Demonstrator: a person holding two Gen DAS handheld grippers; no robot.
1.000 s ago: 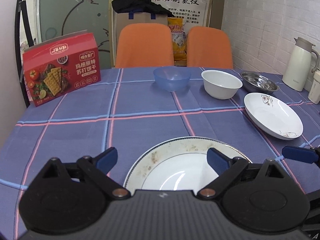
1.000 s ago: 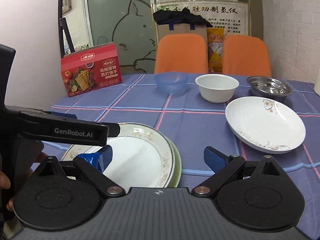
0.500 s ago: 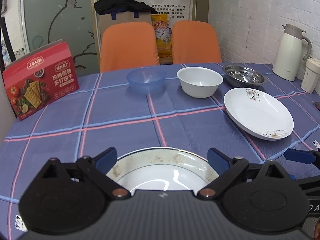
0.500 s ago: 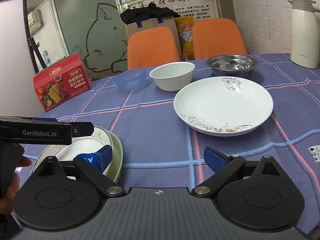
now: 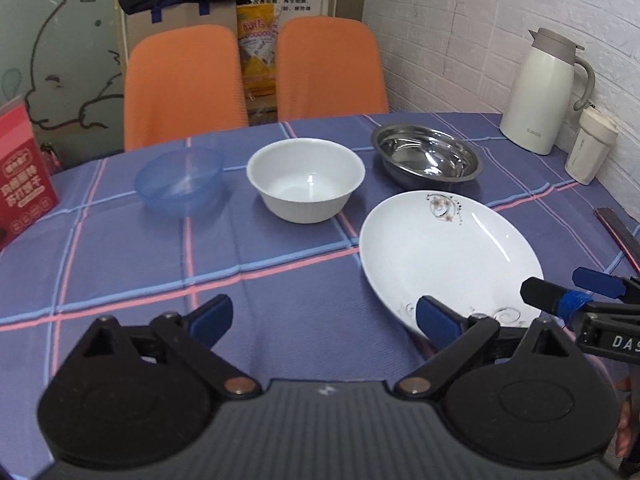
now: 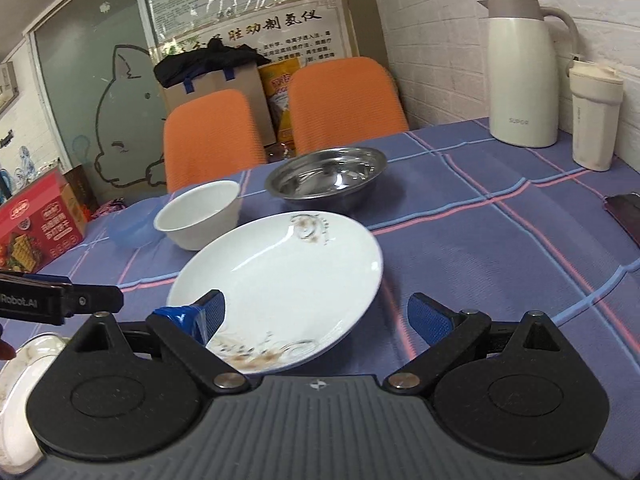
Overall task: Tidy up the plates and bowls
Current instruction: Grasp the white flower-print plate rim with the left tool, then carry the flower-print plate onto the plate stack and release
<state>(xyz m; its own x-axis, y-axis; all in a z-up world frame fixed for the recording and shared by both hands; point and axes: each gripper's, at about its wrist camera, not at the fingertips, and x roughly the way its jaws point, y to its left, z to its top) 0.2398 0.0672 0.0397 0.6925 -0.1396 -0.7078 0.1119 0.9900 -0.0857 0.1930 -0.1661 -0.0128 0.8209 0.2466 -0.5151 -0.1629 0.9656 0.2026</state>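
The right claw (image 6: pixel 314 312) is spread wide and empty, its blue pads framing the near rim of the white plate (image 6: pixel 280 276) that fills the centre of the right wrist view; the left pad overlaps the plate's lower left edge in the picture, though whether it touches the rim cannot be told from this angle. That placement reads as lining up for a pinch on the rim, the only part of a shallow plate a two-finger claw can take. The left claw (image 5: pixel 322 318) is likewise spread with nothing between its pads, hovering over bare cloth at the lower centre of the left wrist view, its right pad at the plate's near edge, probably waiting.

The rest of the crockery sits in a loose row across the upper middle of the table (image 5: pixel 280 280): a blue bowl (image 5: pixel 180 180) at left, a white bowl (image 5: pixel 306 184) in the middle, a steel bowl (image 5: pixel 428 156) at right, each apart from the next, so none is nested yet. At the lower left corner of the right wrist view a patterned plate (image 6: pixel 16 376) peeks out, likely the stack the white plate should join
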